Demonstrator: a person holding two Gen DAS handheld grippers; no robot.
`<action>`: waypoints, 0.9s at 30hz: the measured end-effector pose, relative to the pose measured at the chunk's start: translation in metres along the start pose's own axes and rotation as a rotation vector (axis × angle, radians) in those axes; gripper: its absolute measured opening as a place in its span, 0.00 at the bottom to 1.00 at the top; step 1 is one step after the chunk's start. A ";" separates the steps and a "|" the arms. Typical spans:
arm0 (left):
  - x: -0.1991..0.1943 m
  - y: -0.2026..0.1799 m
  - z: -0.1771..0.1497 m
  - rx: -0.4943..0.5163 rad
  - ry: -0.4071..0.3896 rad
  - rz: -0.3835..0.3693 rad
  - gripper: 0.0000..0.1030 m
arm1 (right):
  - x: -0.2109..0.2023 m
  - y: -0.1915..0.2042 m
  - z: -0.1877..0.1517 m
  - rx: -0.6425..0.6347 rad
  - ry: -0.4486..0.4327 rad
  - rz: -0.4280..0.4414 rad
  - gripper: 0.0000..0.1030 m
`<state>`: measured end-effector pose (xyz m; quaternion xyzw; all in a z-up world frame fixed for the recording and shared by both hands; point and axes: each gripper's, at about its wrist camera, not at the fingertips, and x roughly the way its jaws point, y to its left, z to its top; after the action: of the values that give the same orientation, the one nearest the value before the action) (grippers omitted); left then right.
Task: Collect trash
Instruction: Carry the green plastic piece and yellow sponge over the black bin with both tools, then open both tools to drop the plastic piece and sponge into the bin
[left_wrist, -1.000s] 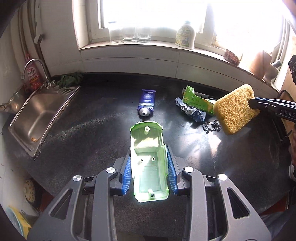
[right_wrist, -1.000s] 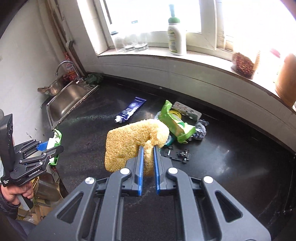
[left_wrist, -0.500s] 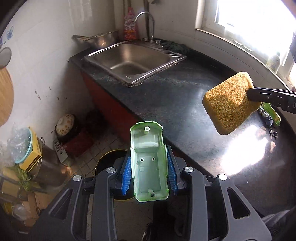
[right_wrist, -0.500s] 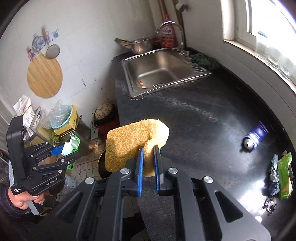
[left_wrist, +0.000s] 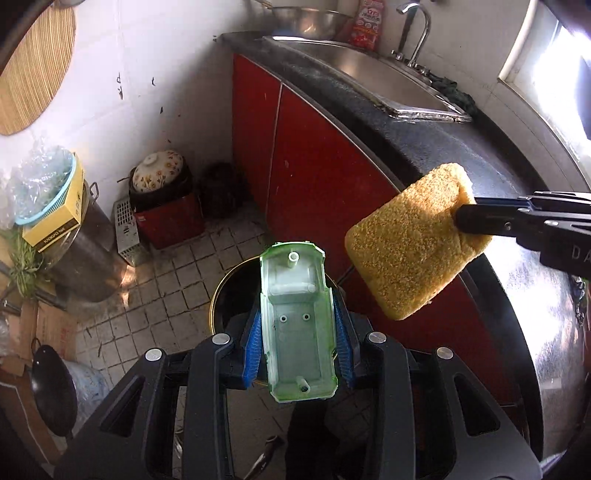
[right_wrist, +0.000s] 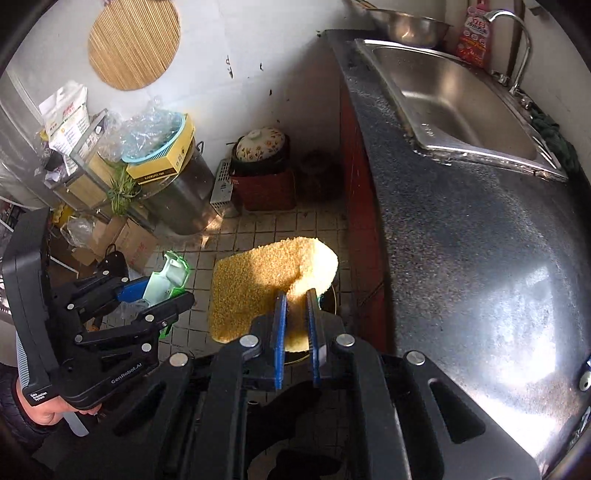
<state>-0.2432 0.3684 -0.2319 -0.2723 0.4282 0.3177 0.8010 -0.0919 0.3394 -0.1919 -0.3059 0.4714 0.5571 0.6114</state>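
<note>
1. Beside the bin (left_wrist: 221, 295), which stands on the tiled floor with its dark mouth and yellow rim showing, the black countertop (right_wrist: 461, 240) runs above red cabinet doors (left_wrist: 314, 177), with the steel sink (right_wrist: 454, 96) set in it well away from the bin.
2. Over the bin's countertop side, the right gripper (right_wrist: 295, 306) points steeply down, its blue pads (right_wrist: 279, 325) pinching a yellow sponge (right_wrist: 258, 288) at one edge.
3. Directly above the bin's mouth, the left gripper (left_wrist: 297, 332) clamps a green plastic toy car shell (left_wrist: 297, 325) by its long sides, hollow underside facing the camera.
</note>
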 end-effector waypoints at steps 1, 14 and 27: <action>0.009 0.003 -0.001 -0.012 0.011 -0.006 0.32 | 0.013 0.003 0.003 -0.011 0.017 -0.011 0.11; 0.080 0.036 -0.017 -0.058 0.077 -0.035 0.33 | 0.117 0.015 0.021 -0.072 0.170 -0.033 0.12; 0.079 0.038 -0.023 -0.049 0.075 -0.033 0.79 | 0.107 0.010 0.035 -0.028 0.153 0.057 0.76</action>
<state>-0.2487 0.3990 -0.3172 -0.3105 0.4454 0.3042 0.7827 -0.1002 0.4147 -0.2754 -0.3428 0.5175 0.5557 0.5531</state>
